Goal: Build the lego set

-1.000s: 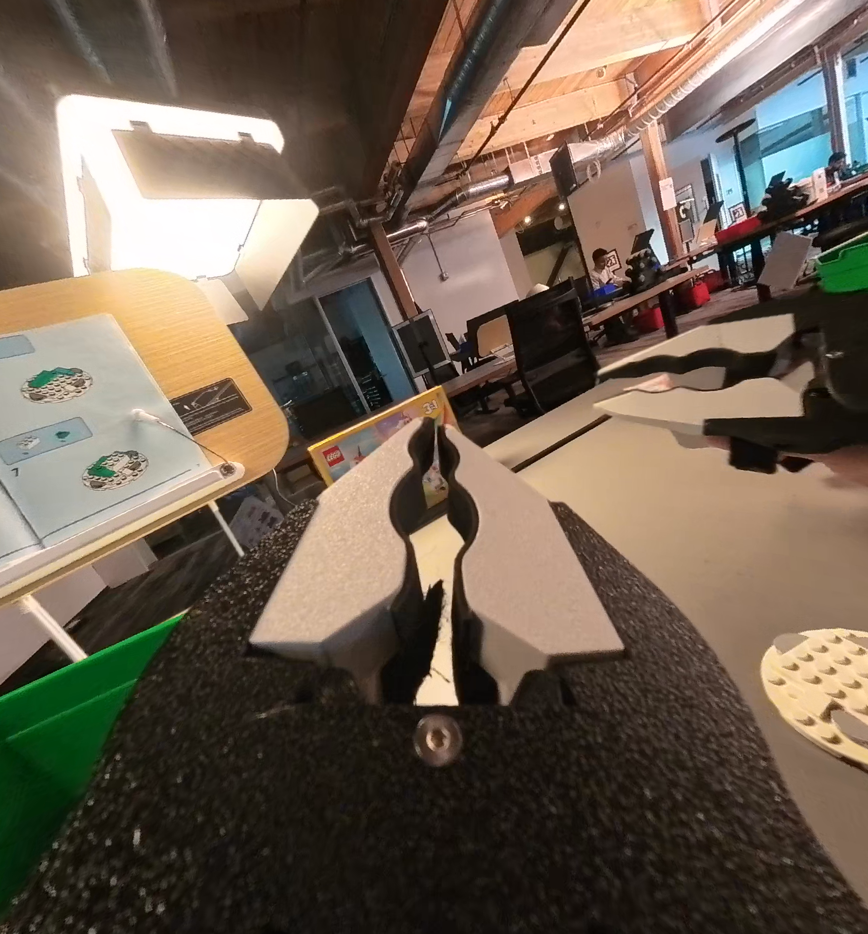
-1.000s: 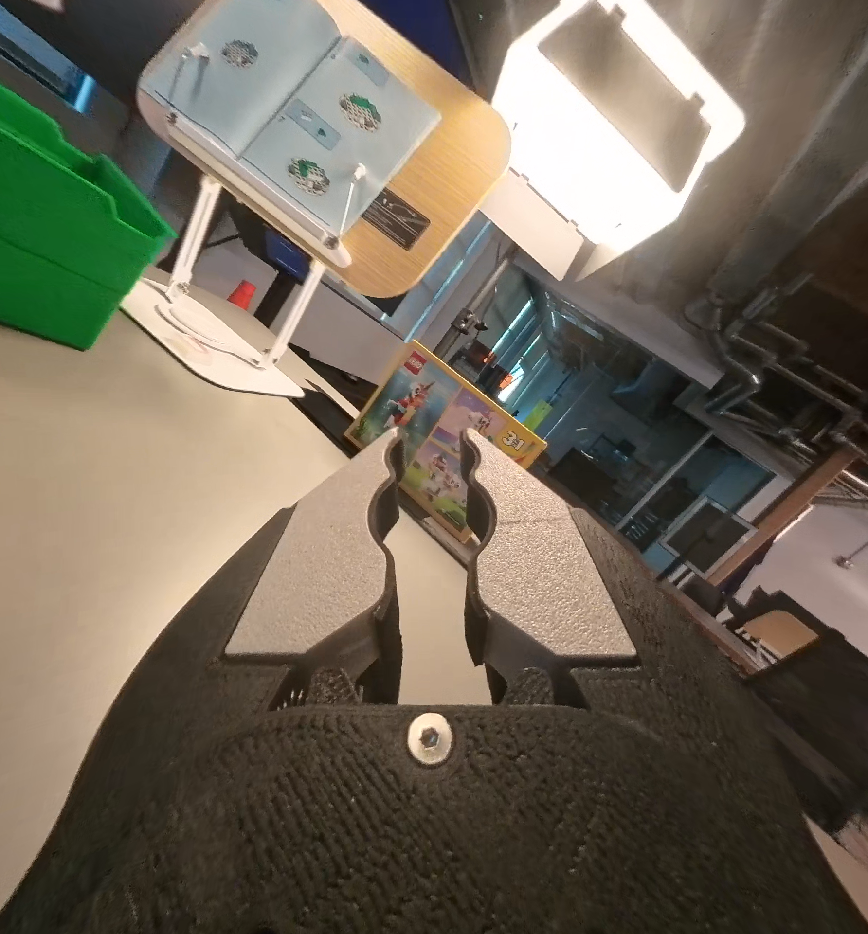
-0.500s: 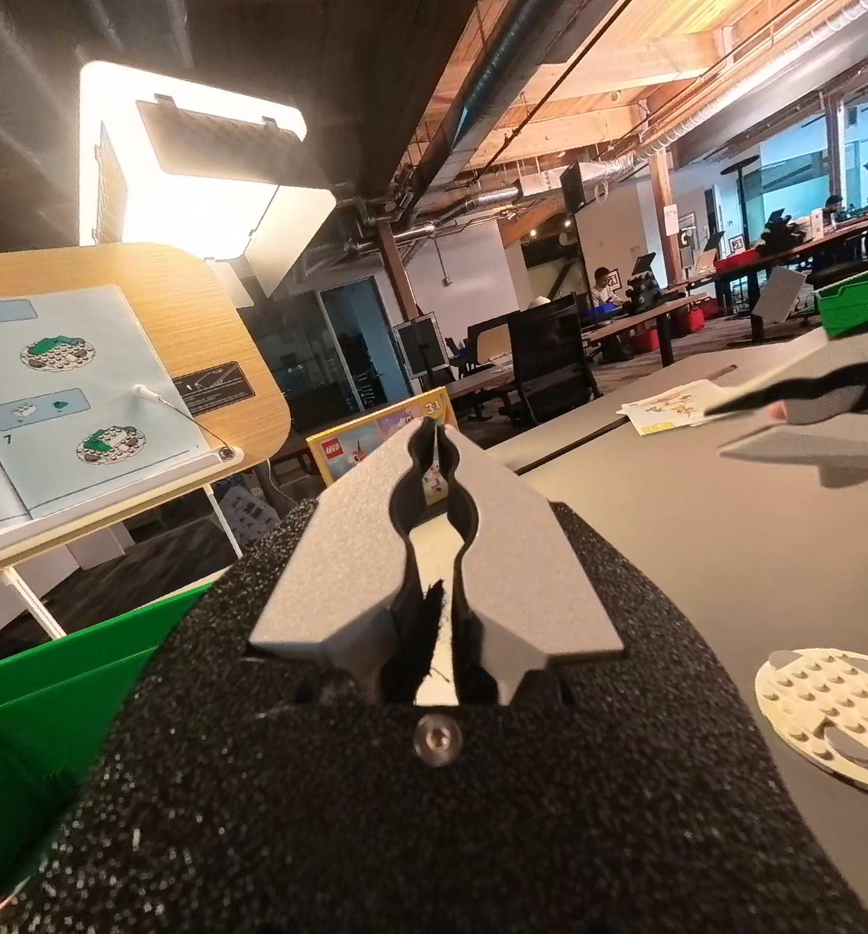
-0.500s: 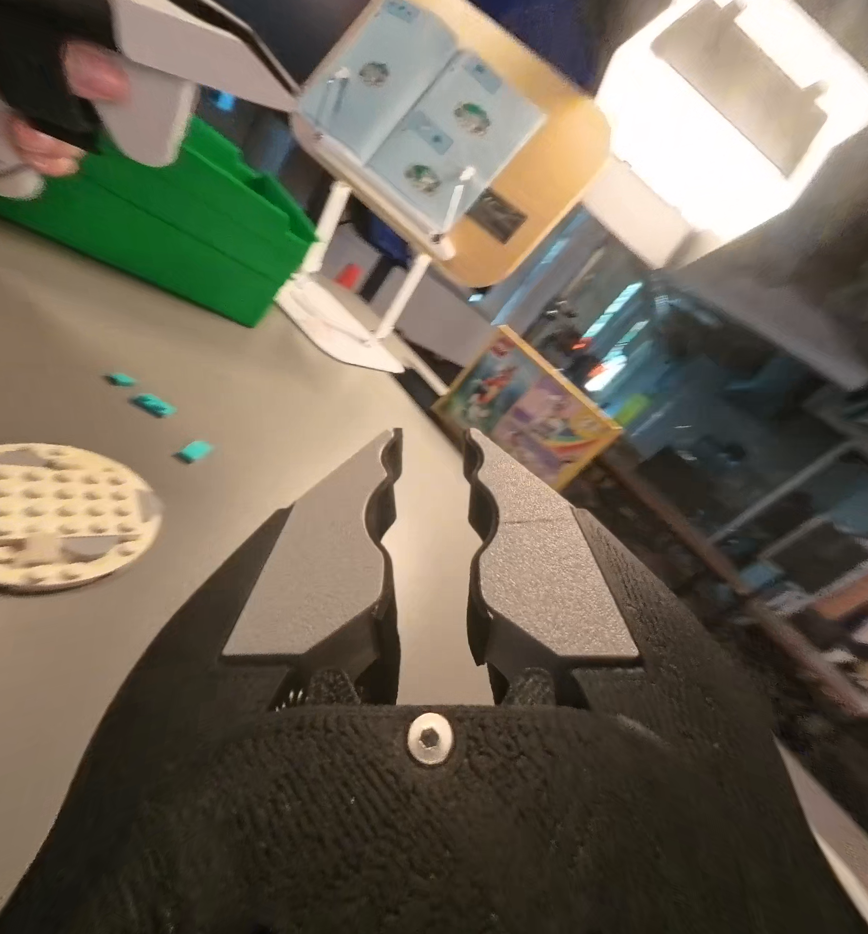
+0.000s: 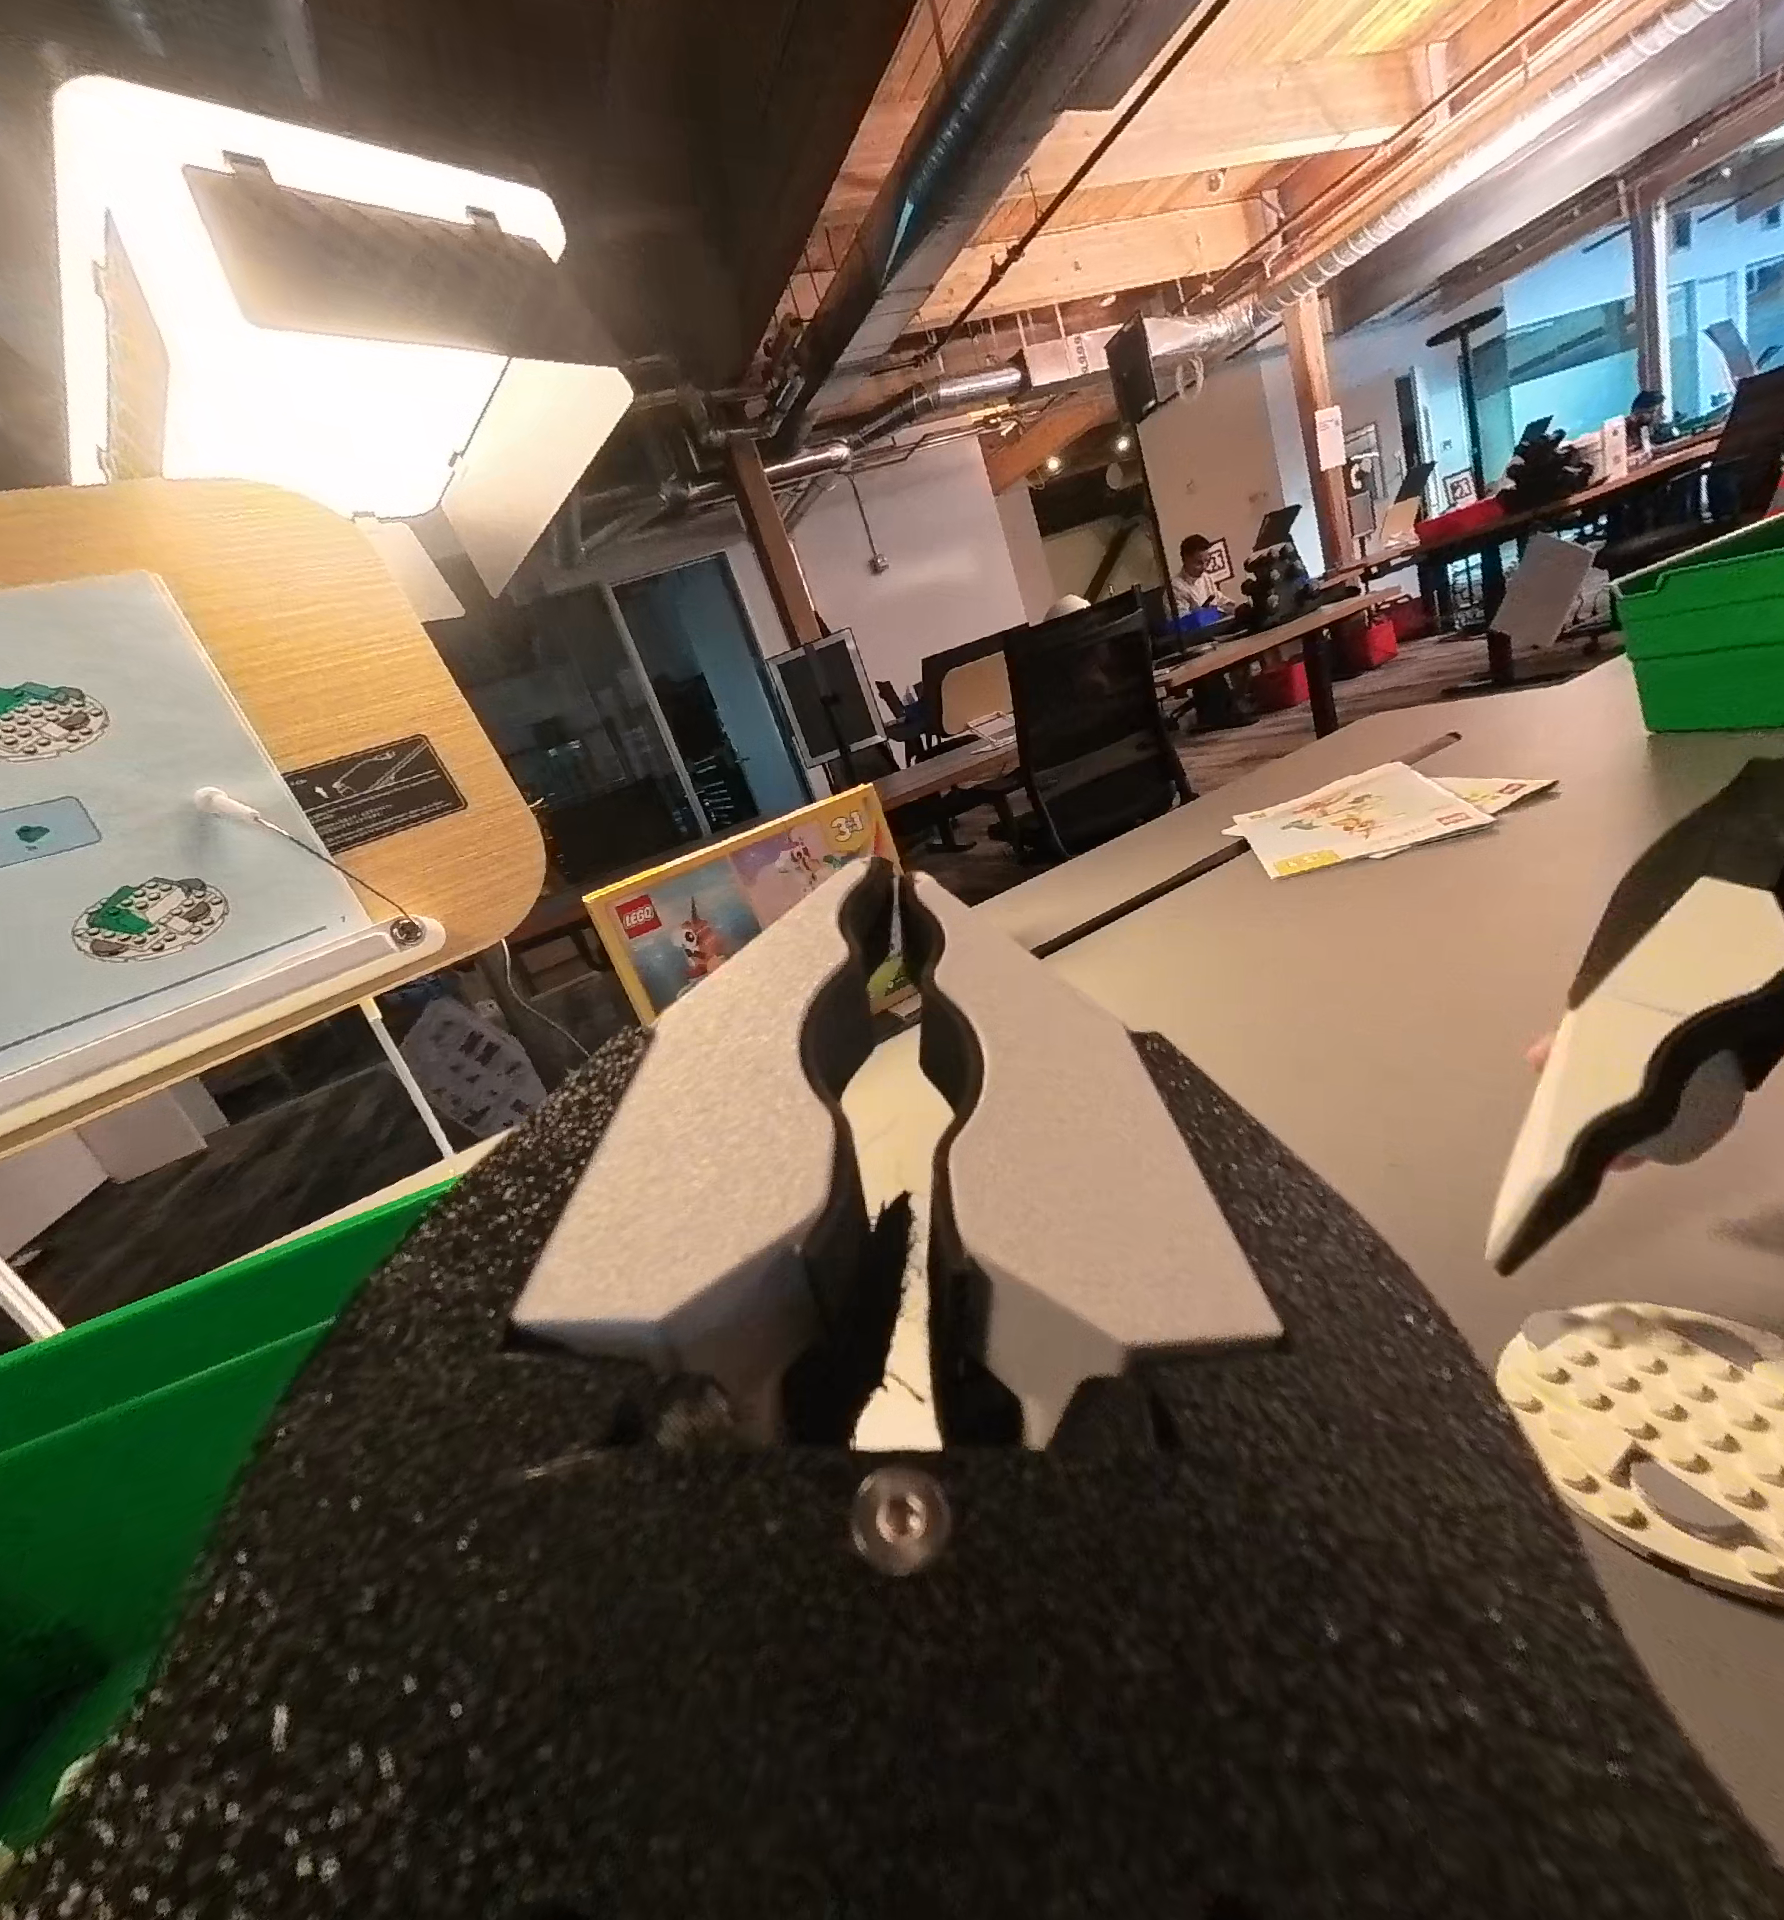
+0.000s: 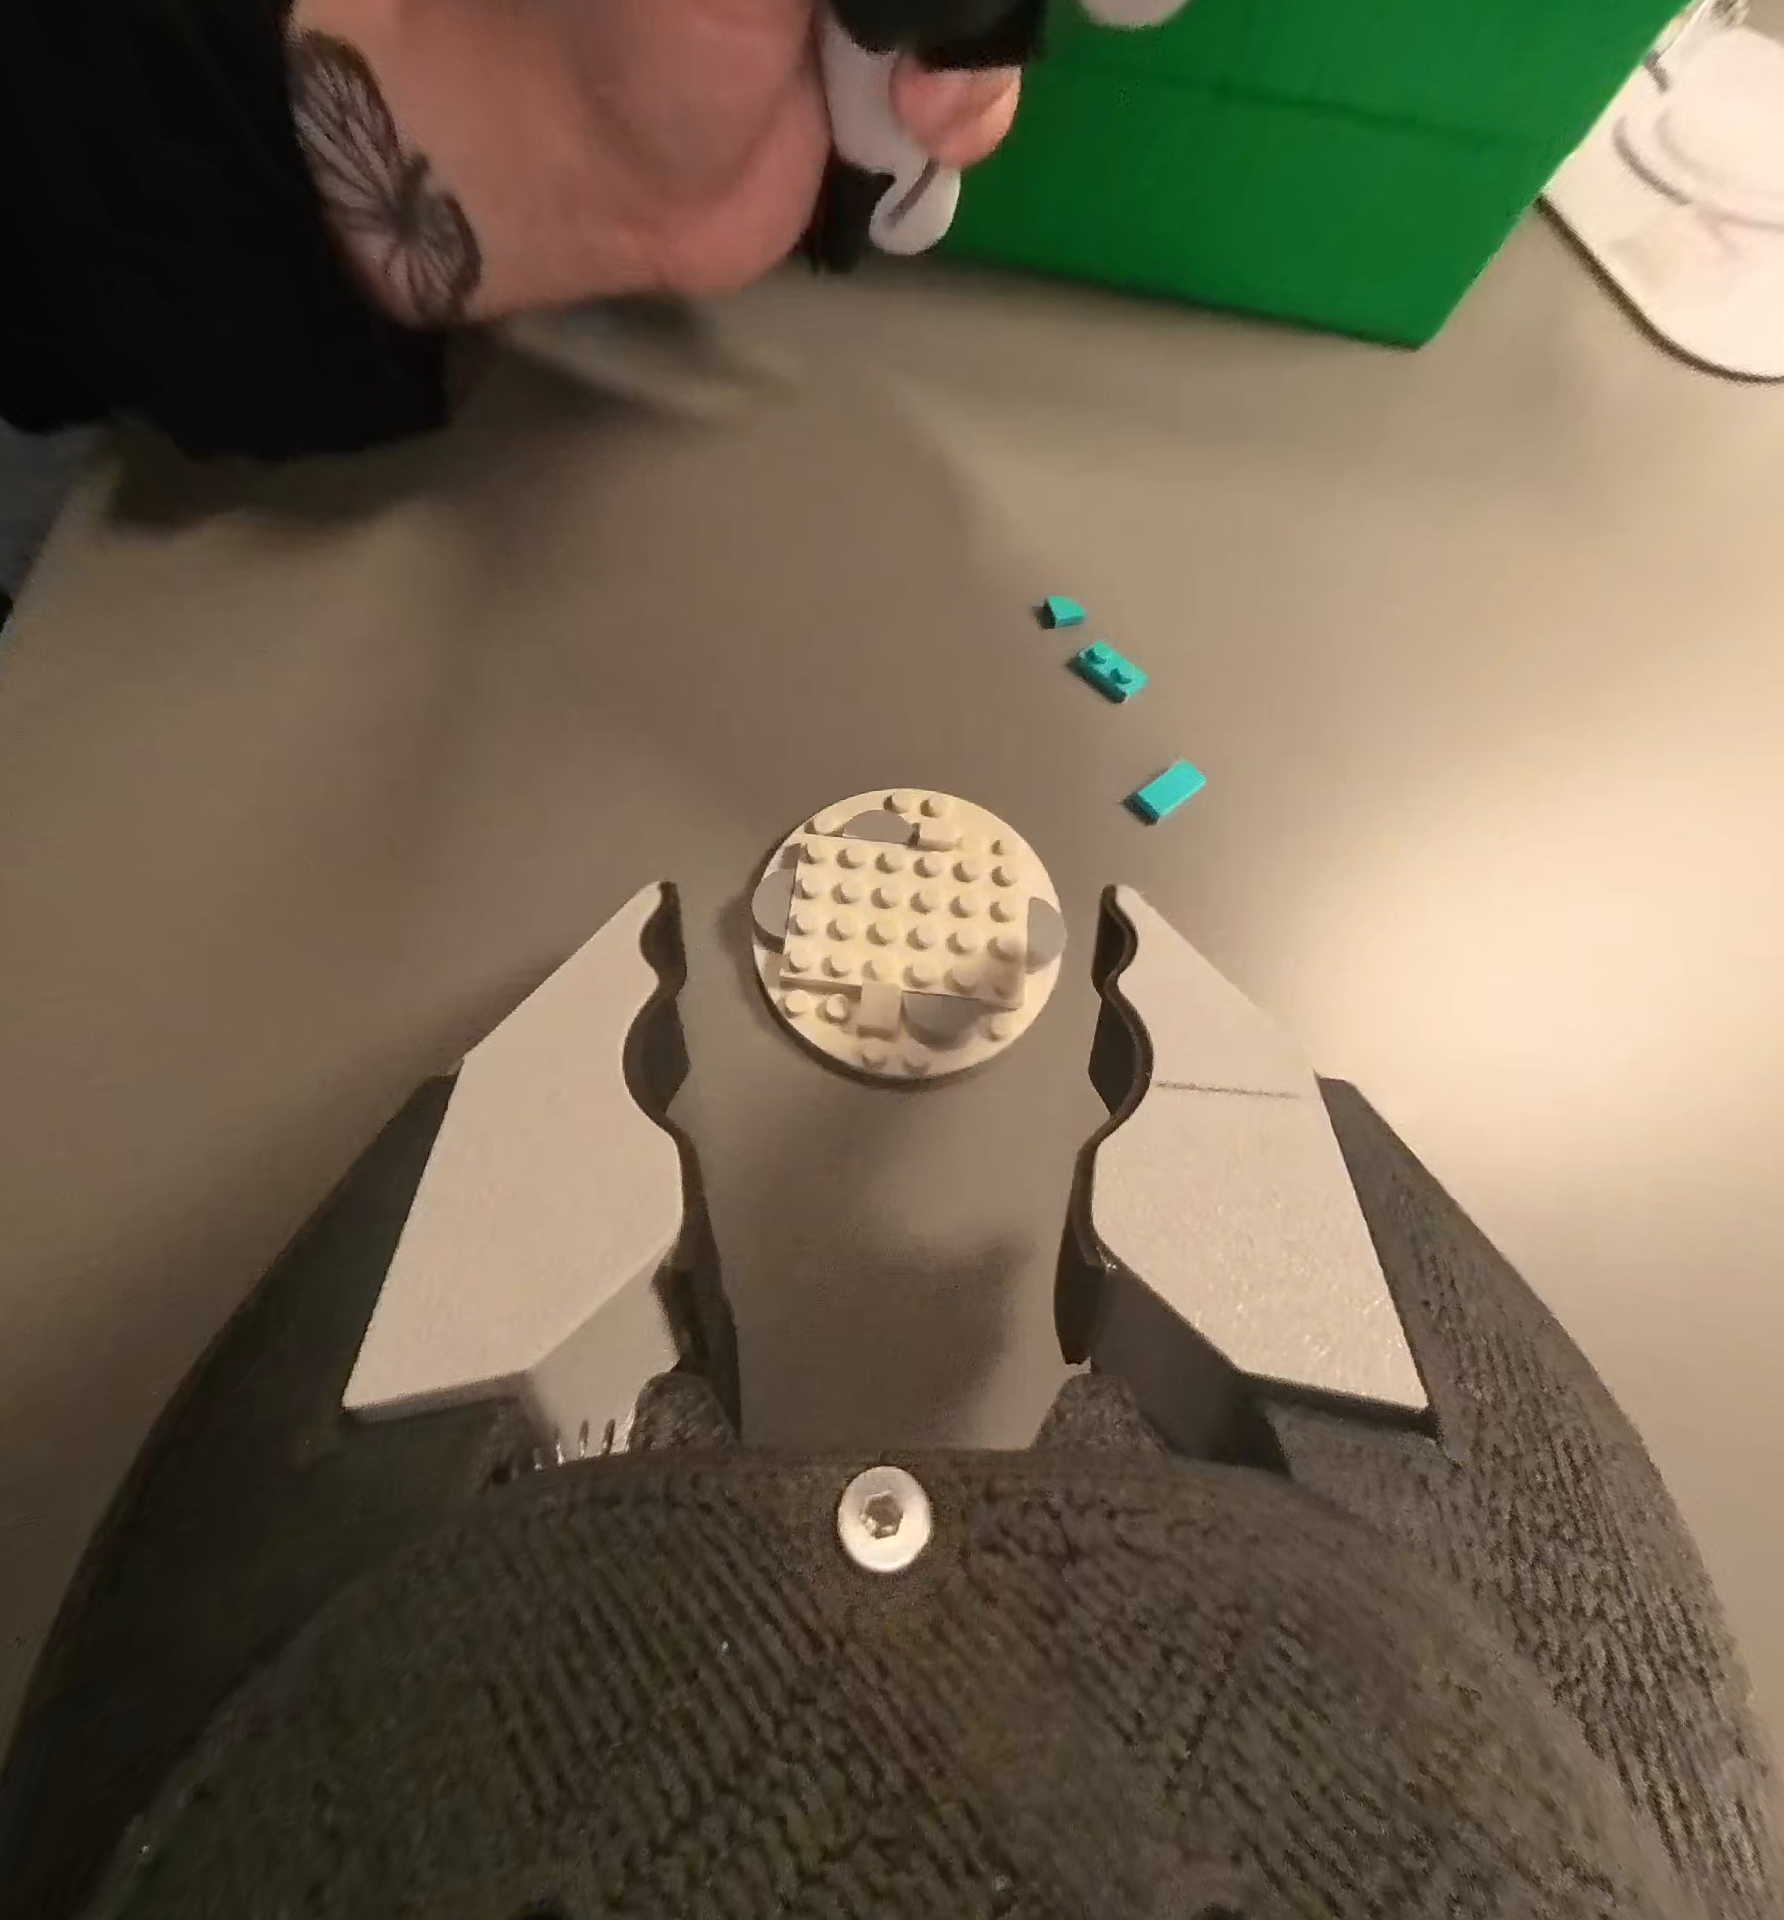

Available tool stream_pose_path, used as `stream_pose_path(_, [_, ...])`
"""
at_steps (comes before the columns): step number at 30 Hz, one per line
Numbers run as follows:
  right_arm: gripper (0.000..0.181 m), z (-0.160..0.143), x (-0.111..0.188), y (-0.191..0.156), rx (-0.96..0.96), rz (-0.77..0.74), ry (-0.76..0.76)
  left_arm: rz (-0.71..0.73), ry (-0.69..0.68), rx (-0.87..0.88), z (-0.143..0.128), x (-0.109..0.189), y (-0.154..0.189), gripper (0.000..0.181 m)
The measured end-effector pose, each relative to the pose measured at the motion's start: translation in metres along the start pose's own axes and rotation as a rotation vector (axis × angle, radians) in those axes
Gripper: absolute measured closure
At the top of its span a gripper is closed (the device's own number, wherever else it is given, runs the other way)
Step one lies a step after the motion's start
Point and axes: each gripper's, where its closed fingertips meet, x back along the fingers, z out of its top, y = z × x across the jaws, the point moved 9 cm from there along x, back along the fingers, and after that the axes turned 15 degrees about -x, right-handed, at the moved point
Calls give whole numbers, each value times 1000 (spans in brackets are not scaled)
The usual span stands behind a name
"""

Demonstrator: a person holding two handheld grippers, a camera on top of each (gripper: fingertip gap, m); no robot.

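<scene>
A round cream studded plate (image 6: pixel 903 1051) lies flat on the grey table, with a square cream plate (image 6: pixel 898 925) and small grey tiles on it. My right gripper (image 6: pixel 890 904) is open wide and points down at it, one finger on each side, apart from it. Three small teal pieces (image 6: pixel 1111 668) lie just beyond the plate to the right. My left gripper (image 5: pixel 893 883) is shut, held above the table's left side, with nothing visible in it. In the left wrist view the right gripper (image 5: pixel 1646 1060) hangs over the round plate (image 5: pixel 1677 1455).
An instruction booklet (image 5: pixel 88 779) rests on a wooden stand at left, with the set's box (image 5: pixel 753 914) behind. Green bins stand at left (image 5: pixel 140 1403) and far right (image 5: pixel 1740 644). Paper leaflets (image 5: pixel 1366 821) lie further back. A hand (image 6: pixel 659 135) holds the left gripper before a green bin (image 6: pixel 1231 156). Some 20 cm of space lies between my two pairs of fingers.
My right gripper has swung from pointing up at the room down onto the round plate, and its jaws have opened wide. My left gripper has stayed shut and barely moved.
</scene>
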Motion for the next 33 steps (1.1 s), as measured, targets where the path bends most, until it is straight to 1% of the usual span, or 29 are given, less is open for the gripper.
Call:
stream_pose_path(8, [104,-1,-8,4,-40,-26,-70,-22,3,-6,2,-1,4,181])
stream_pose_path(15, [115,-1,-11,0,-17,-12,-93,-36,3,-15,3,-1,5,181])
stream_pose_path(17, [117,-1,-11,0,-14,-11,-93,-56,-3,-12,2,-2,6,181])
stream_pose_path(19, [117,-1,-10,0,-1,-18,-89,-130,-9,21,2,-4,10,181])
stream_pose_path(21, [117,0,-8,2,33,-53,-75,-262,-38,185,-2,-7,15,181])
stream_pose_path(22, [117,1,-5,3,49,-75,-62,-322,-49,295,-4,-9,16,175])
stream_pose_path(24, [118,5,2,5,82,-127,-10,-450,-82,509,-9,-13,18,156])
stream_pose_path(26, [118,11,9,8,112,-192,57,-561,-143,701,-16,-17,20,132])
stream_pose_path(28, [118,17,17,10,136,-261,125,-629,-215,834,-23,-20,25,117])
stream_pose_path(29, [118,20,20,11,139,-291,153,-661,-258,882,-26,-20,28,113])
stream_pose_path(31, [118,23,24,12,139,-334,192,-719,-339,973,-31,-21,36,114])
stream_pose_path(33, [118,26,25,11,149,-362,213,-789,-346,1062,-32,-22,44,117])
